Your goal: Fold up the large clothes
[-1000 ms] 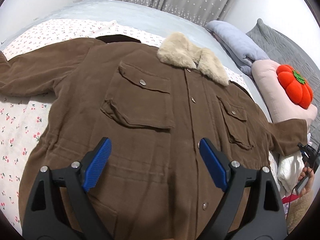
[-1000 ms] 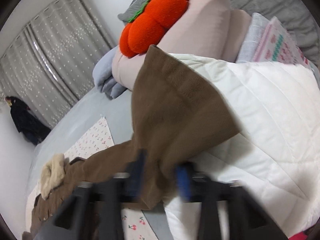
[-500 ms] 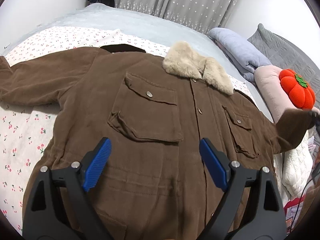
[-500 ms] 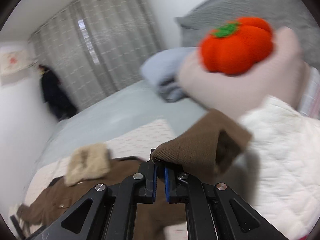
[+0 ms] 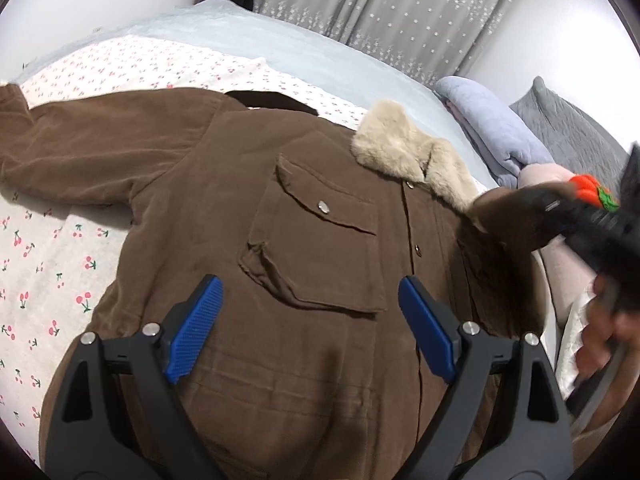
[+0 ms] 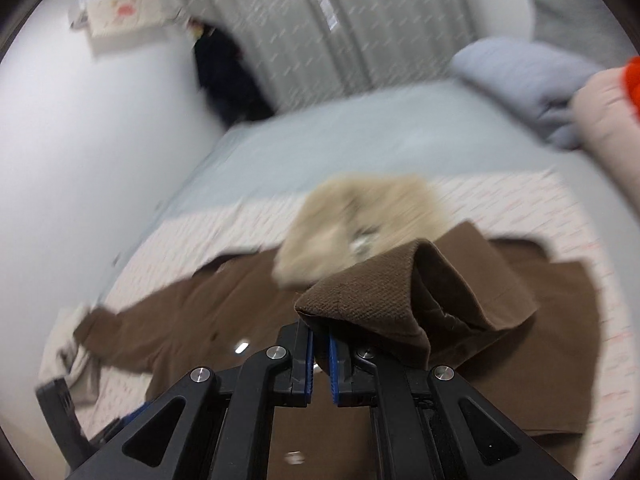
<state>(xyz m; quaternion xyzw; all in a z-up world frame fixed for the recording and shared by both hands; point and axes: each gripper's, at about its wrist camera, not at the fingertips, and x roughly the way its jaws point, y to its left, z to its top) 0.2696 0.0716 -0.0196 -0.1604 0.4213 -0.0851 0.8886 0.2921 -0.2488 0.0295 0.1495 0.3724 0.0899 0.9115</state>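
Brown corduroy jacket [image 5: 304, 280] with a beige fur collar [image 5: 412, 160], lying front-up and buttoned on a cherry-print sheet [image 5: 52, 240] spread over a pale blue bed [image 5: 312, 52]. One sleeve [image 5: 80, 148] stretches flat toward the left edge of the left wrist view, its cuff cut off by the frame. The other sleeve's ribbed cuff [image 6: 360, 296] is pinched between the closed blue pads of the right gripper [image 6: 320, 356] and held lifted above the jacket's chest, the sleeve draping from it; in the left wrist view this sleeve and the gripper appear as a dark, motion-blurred mass at the right, partly covering the chest pocket on that side. The left gripper [image 5: 310, 328] hovers over the jacket's lower front with jaws spread wide and nothing between them. The jacket hem lies below the frame, hidden by the gripper bodies.

Compared with a second ago, the cuff, then lying out on a white quilt beside the pillows, has been carried across toward the collar; the left gripper's view has shifted only slightly.

An orange pumpkin cushion [image 5: 592, 190], a pink pillow [image 5: 540, 172], a folded blue blanket [image 5: 492, 128] and grey starred curtains [image 5: 400, 12] lie beyond. The right wrist view is blurred; no writing is legible.
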